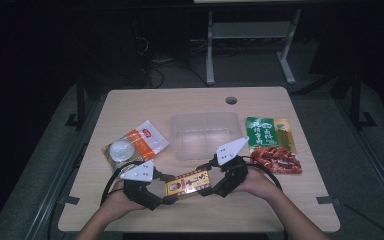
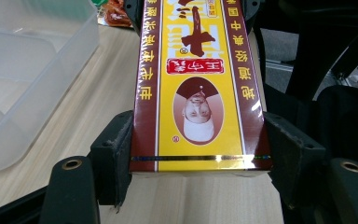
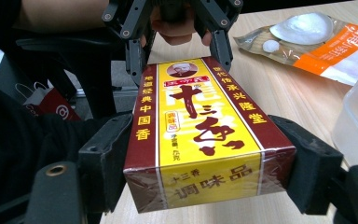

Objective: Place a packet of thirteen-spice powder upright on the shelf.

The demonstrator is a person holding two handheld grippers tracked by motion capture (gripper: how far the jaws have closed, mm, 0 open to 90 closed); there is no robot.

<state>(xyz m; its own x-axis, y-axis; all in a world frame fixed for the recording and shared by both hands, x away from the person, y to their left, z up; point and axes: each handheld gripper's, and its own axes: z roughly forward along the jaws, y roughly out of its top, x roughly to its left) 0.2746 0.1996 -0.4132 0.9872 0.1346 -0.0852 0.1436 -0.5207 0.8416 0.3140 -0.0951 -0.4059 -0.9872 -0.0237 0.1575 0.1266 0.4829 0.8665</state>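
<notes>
Where high view blurs | yellow box (image 3: pixel 205 135) print readable | right claw (image 3: pixel 200 168) grips.

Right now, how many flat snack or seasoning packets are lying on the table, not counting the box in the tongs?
3. The orange-and-white packet lies left of the clear plastic container; the green packet lies right of it; the red packet lies just in front of the green one.

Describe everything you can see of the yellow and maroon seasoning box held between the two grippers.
The seasoning box is a long, flat carton wrapped in shiny clear film. Its face is yellow with maroon side bands, gold and dark red Chinese lettering and a small oval portrait near one end. It lies roughly level just above the wooden table, near its front edge. The left gripper clamps one end and the right gripper the other, black pads pressing its long sides. It looks undamaged and closed.
</notes>
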